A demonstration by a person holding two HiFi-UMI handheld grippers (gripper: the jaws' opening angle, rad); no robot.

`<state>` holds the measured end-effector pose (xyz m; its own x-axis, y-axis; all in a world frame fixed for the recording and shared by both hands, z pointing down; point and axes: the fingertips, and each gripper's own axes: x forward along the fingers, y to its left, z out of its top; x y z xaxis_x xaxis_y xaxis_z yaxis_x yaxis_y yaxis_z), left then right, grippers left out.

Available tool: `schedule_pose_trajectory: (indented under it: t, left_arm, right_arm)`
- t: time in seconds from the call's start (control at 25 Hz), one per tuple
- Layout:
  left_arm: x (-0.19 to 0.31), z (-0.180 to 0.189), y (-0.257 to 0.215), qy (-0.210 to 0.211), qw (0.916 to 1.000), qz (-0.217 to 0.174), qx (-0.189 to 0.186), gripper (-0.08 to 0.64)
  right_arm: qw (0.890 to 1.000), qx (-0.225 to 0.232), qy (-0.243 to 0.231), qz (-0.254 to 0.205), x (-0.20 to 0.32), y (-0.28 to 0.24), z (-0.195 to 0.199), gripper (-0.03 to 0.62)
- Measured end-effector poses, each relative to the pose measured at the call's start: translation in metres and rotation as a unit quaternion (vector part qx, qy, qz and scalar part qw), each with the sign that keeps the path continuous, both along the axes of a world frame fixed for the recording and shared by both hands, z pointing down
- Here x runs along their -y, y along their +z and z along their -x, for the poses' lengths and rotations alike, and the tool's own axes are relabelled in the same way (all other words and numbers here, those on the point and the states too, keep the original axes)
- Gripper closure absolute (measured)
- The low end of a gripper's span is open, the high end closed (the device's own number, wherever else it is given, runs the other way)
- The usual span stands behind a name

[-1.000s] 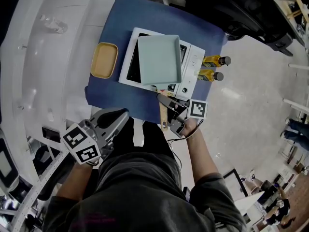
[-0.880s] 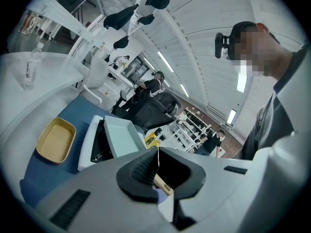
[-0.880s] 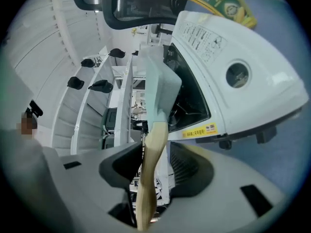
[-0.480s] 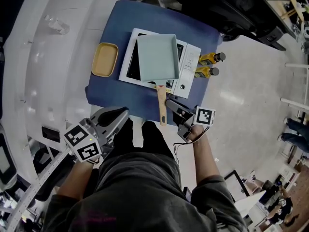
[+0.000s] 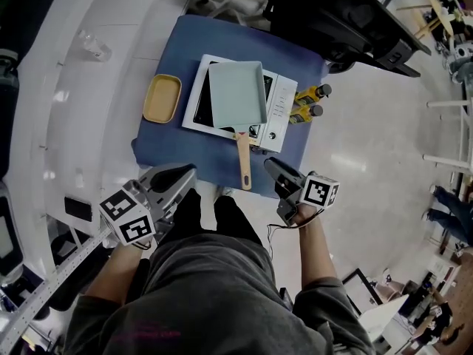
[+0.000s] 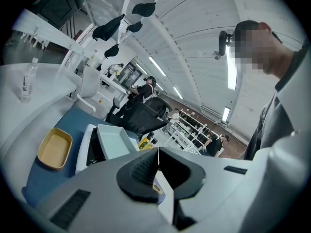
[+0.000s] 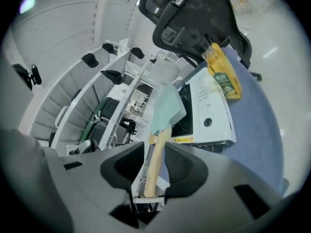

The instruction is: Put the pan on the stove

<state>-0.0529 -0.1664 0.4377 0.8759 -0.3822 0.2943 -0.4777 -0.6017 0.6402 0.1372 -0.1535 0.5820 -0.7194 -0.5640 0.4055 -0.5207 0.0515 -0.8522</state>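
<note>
Pulled back past the bench's (image 5: 166, 150) near edge from the handle (image 5: 243, 161), the right gripper's (image 5: 272, 166) empty jaws are closing, the left gripper (image 5: 186, 171) hangs low with jaws together and empty, and the pan (image 5: 238, 93) sits on the stove (image 5: 279, 106).

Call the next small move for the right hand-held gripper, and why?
Probably pull the right hand-held gripper clear and rest: the rectangular pan already sits on the stove, and the closing jaws are off its wooden handle, holding nothing.
</note>
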Motion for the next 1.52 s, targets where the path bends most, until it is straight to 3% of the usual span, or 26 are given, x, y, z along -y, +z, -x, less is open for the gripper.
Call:
schedule_pose_trajectory:
  t: [0.2, 0.52, 1.12, 1.52]
  left_arm:
    - [0.001, -0.005, -0.016, 0.004, 0.9998, -0.021, -0.004, 0.554]
    - [-0.002, -0.008, -0.031, 0.004, 0.9993, -0.037, -0.010, 0.554]
    - [0.006, -0.011, -0.062, -0.010, 0.9969, -0.075, -0.023, 0.554]
    - [0.014, -0.013, -0.079, -0.013, 0.9937, -0.111, -0.010, 0.554]
  right_arm:
    - [0.998, -0.041, -0.008, -0.054, 0.008, -0.040, 0.001, 0.495]
    - [0.989, -0.065, -0.006, -0.134, 0.021, -0.106, 0.011, 0.567]
    - [0.965, -0.074, -0.023, -0.251, 0.030, -0.217, 0.044, 0.588]
    - [0.942, -0.125, -0.047, -0.309, 0.029, -0.252, 0.058, 0.588]
